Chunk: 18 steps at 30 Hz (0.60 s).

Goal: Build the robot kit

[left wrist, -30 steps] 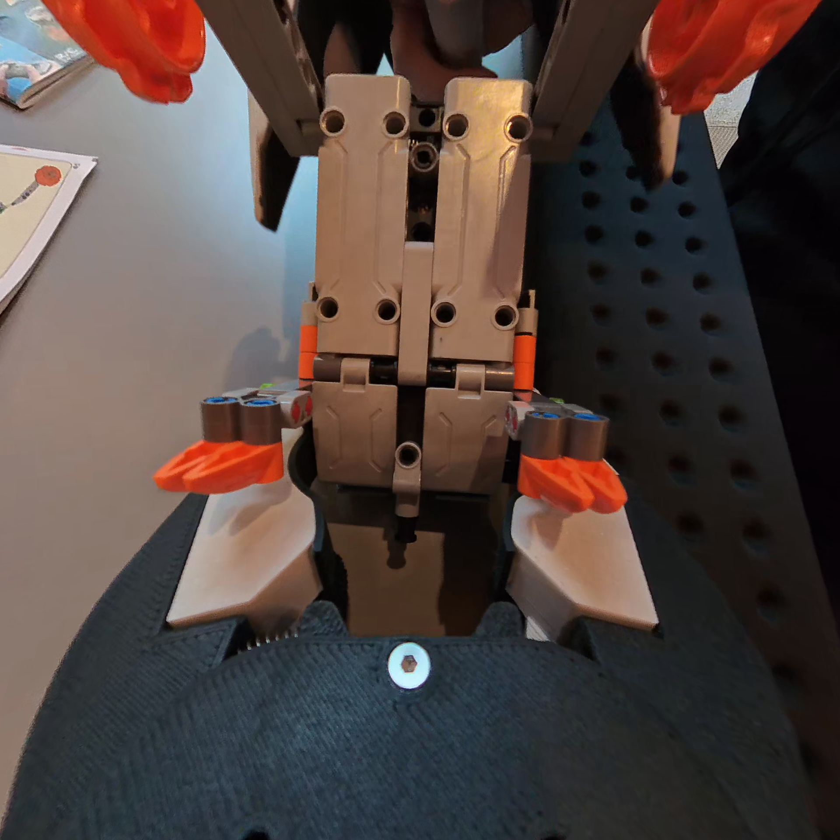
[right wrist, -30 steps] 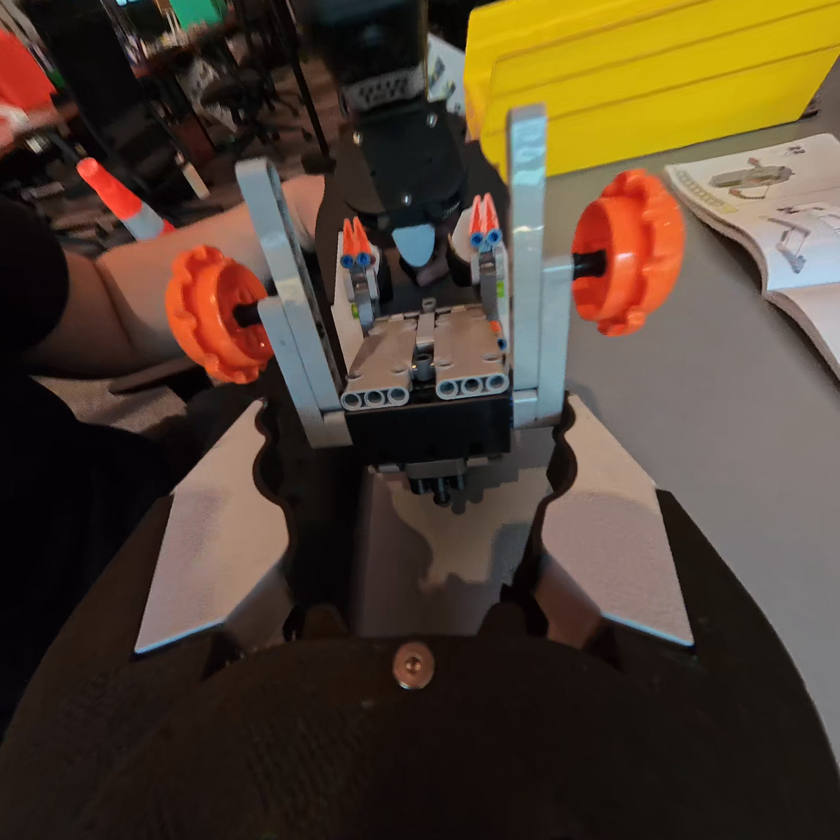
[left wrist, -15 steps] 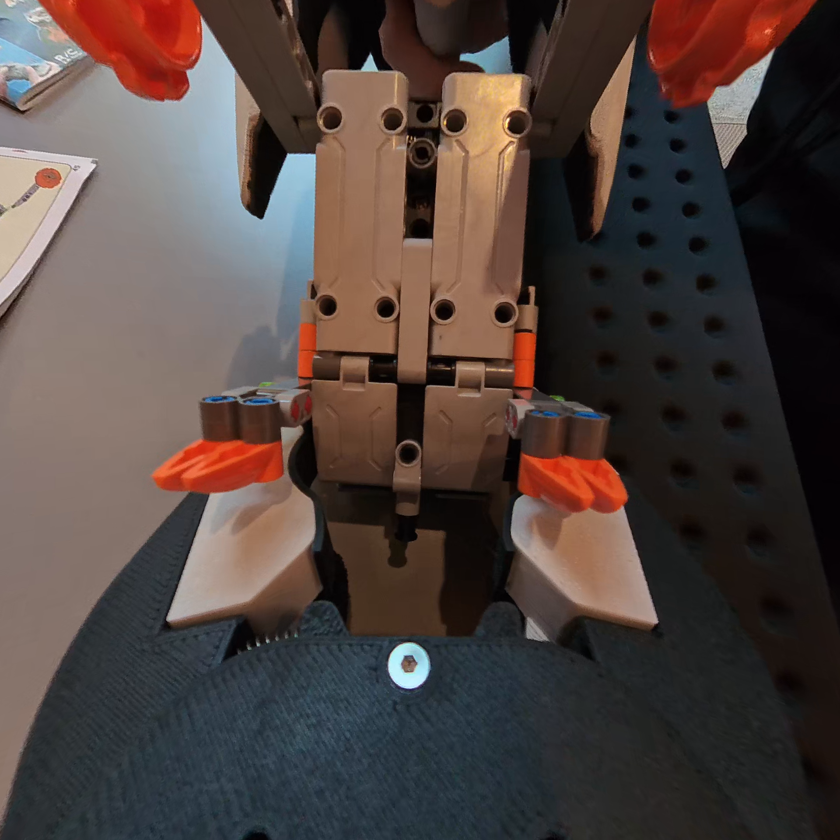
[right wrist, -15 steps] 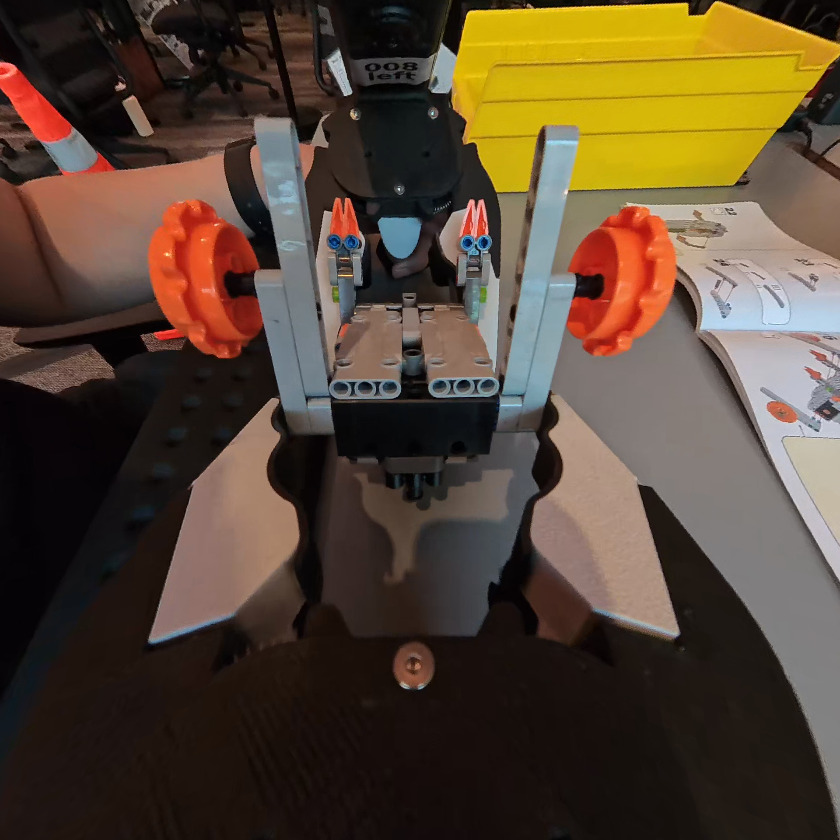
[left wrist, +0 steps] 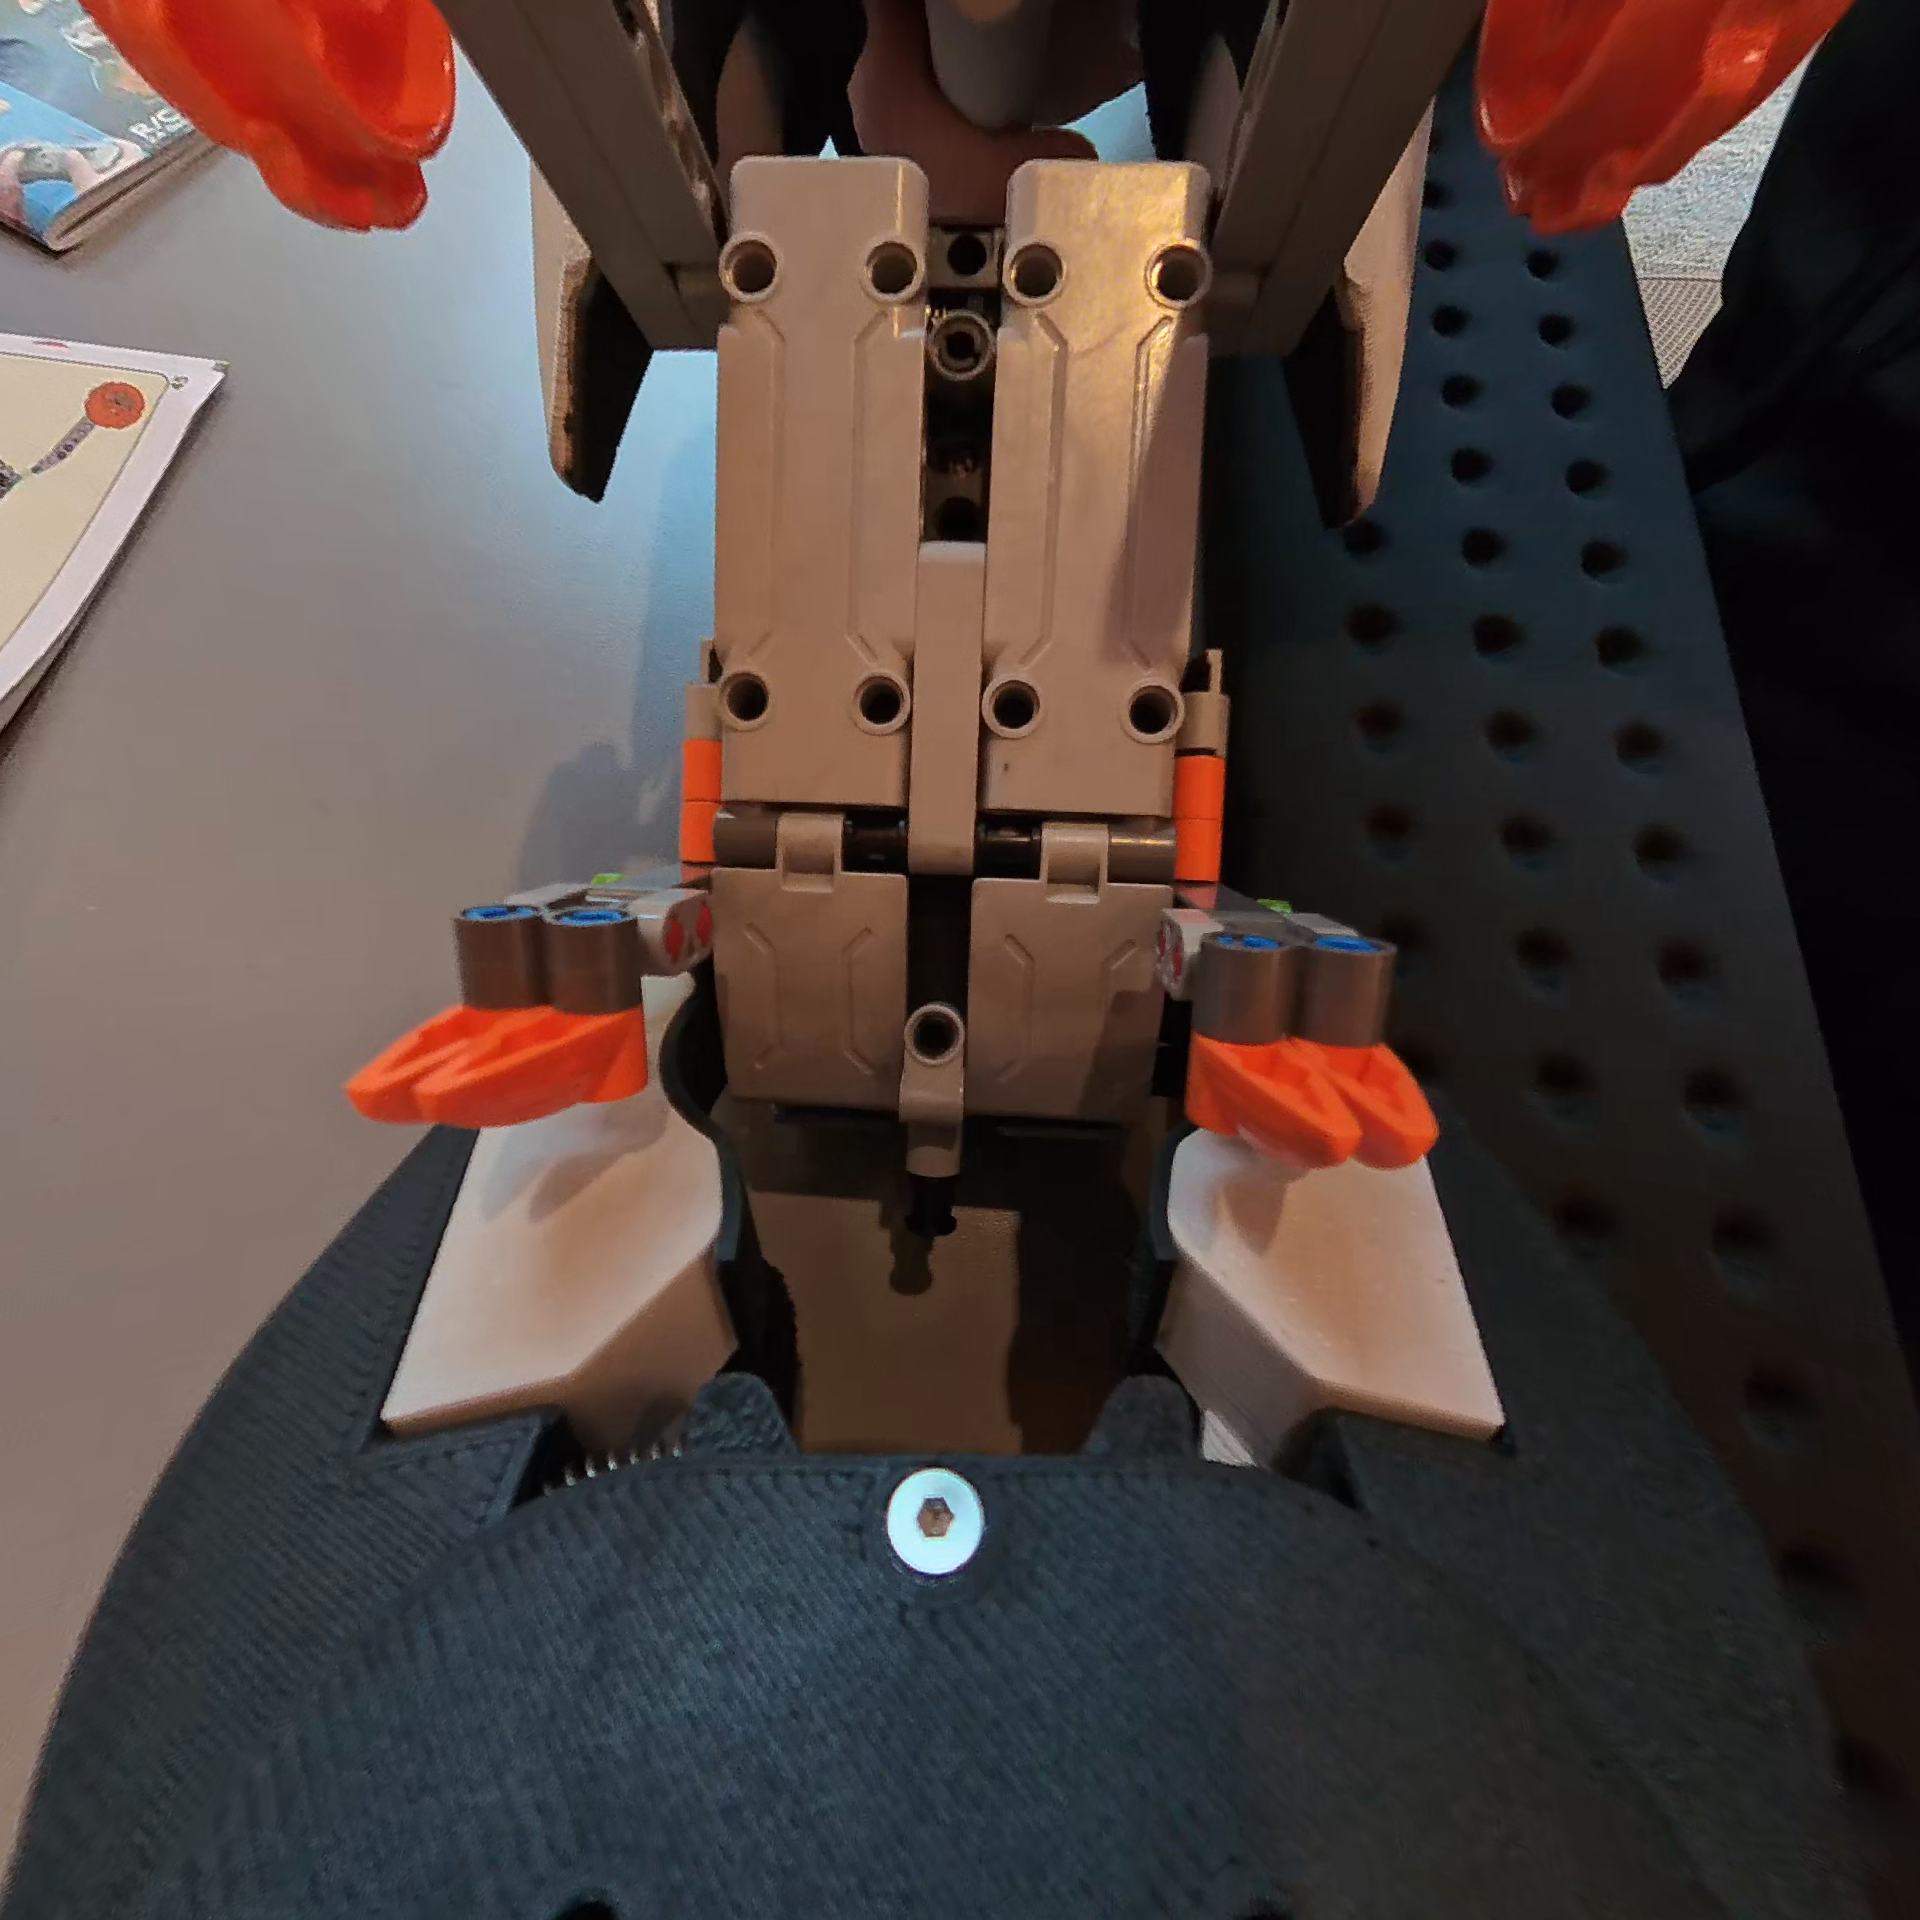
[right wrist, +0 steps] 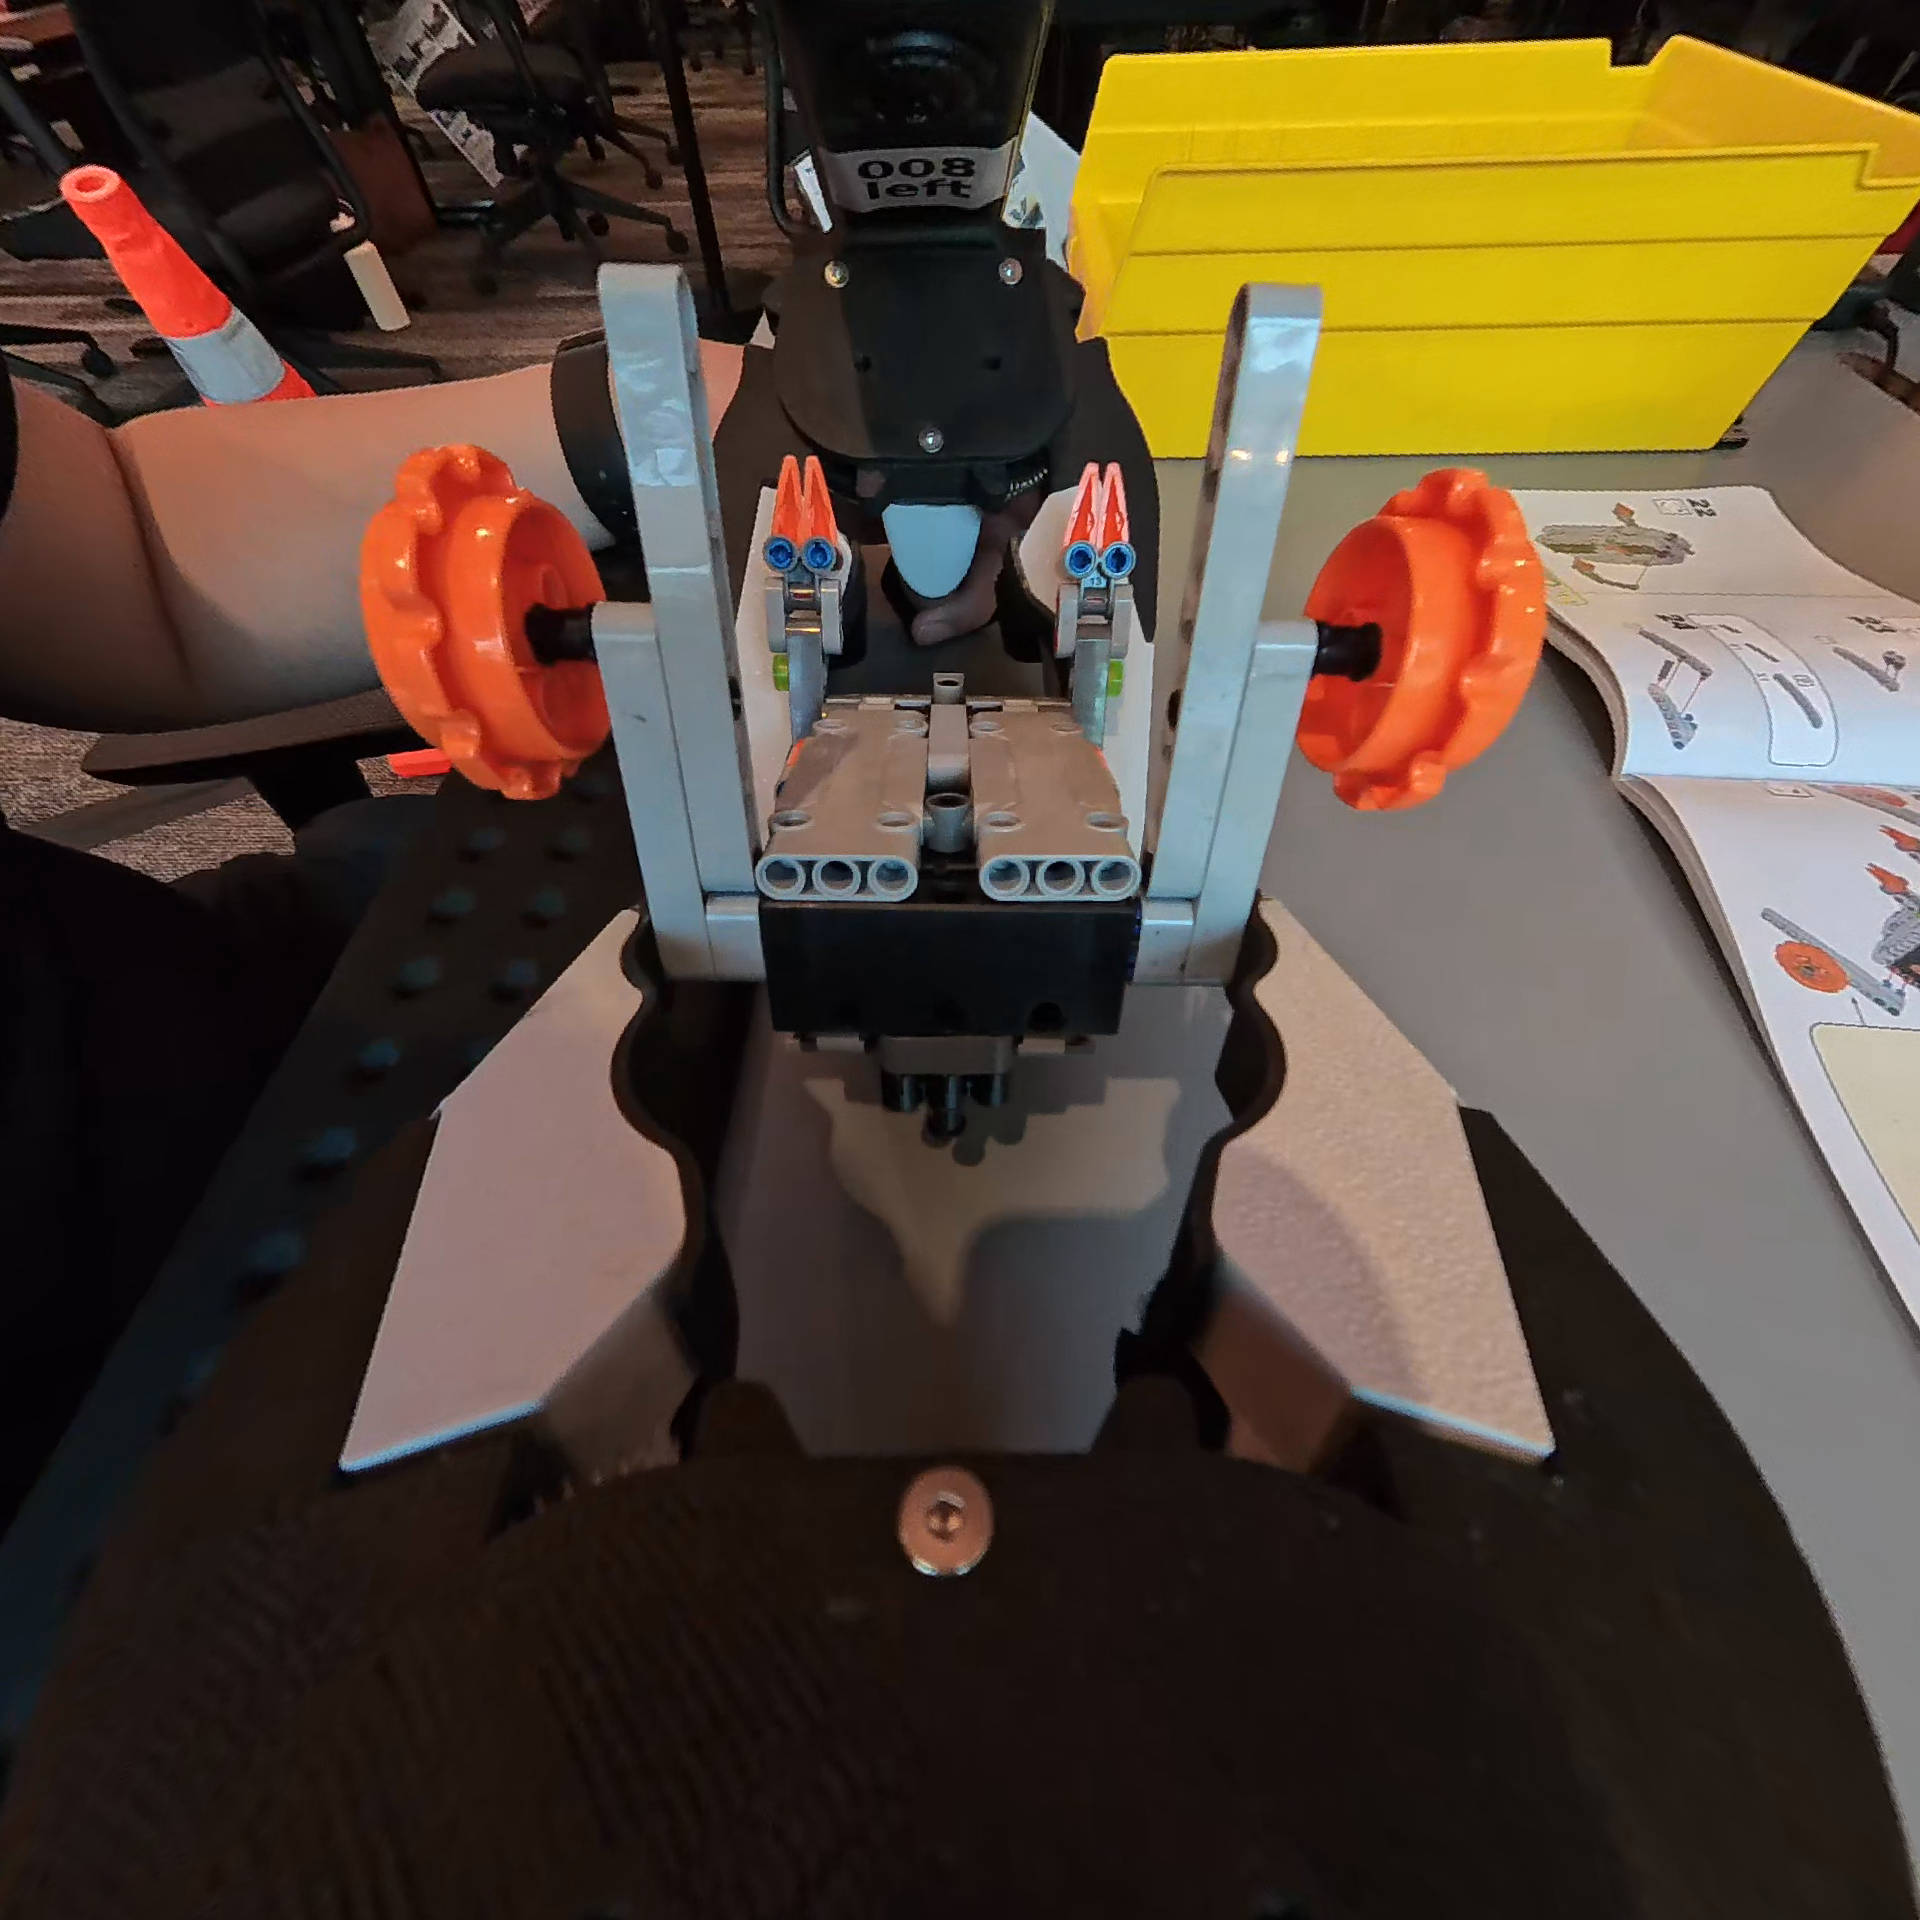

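Note:
A brick-built model point(left wrist: 956, 623) of grey panels, with two orange wheels point(right wrist: 478, 623) on side arms and orange claws point(left wrist: 499, 1070), is held between both grippers above the grey table point(left wrist: 312, 727). My left gripper point(left wrist: 940, 1174) is shut on the claw end of the model. My right gripper point(right wrist: 945, 1039) is shut on the opposite end, its pads against the black block point(right wrist: 945, 966) and the grey upright beams. The left gripper point(right wrist: 925, 343) shows beyond the model in the right wrist view. The right gripper's fingers point(left wrist: 582, 395) flank the model in the left wrist view.
A yellow bin point(right wrist: 1455, 260) stands at the back right. An open instruction booklet point(right wrist: 1766, 727) lies on the table to the right and also shows in the left wrist view point(left wrist: 73, 499). A black perforated panel point(left wrist: 1558, 727), a person's arm point(right wrist: 260, 520) and an orange cone point(right wrist: 166, 301) are nearby. The tips of one gripper are about 6 cm away from the tips of the other.
The right wrist view has levelled out and drawn nearer the model. The right gripper's fingers have closed in against the model's far end. The left gripper's hold is unchanged.

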{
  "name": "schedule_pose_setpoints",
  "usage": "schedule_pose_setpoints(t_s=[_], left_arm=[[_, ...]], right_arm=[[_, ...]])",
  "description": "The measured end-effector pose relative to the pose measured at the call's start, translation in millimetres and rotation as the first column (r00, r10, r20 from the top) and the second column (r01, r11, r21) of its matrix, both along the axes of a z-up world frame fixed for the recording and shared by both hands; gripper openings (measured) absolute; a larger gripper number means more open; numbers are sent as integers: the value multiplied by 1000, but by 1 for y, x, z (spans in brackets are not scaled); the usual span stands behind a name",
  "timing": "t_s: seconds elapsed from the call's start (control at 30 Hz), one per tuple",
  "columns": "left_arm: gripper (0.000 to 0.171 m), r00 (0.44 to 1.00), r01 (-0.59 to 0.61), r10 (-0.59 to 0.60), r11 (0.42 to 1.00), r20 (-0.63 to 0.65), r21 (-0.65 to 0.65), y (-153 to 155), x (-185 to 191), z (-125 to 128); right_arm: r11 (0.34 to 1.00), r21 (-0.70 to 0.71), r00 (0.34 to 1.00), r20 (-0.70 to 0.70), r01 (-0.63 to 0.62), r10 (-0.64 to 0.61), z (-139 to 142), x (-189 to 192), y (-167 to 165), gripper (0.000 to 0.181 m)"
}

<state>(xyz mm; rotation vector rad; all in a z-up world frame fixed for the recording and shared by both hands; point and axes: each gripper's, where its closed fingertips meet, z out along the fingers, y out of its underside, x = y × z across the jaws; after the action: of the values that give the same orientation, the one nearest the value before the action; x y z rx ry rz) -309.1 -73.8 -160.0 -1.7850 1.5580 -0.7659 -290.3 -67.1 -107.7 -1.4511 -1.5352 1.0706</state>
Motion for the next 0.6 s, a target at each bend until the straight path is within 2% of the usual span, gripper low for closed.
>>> schedule_pose_setpoints(t_s=[0.6], left_arm=[[89,1000,-7,7,1000,2,-29,0,1,0]], right_arm=[[998,-59,1000,13,-8,9,-1,0,2,107]])
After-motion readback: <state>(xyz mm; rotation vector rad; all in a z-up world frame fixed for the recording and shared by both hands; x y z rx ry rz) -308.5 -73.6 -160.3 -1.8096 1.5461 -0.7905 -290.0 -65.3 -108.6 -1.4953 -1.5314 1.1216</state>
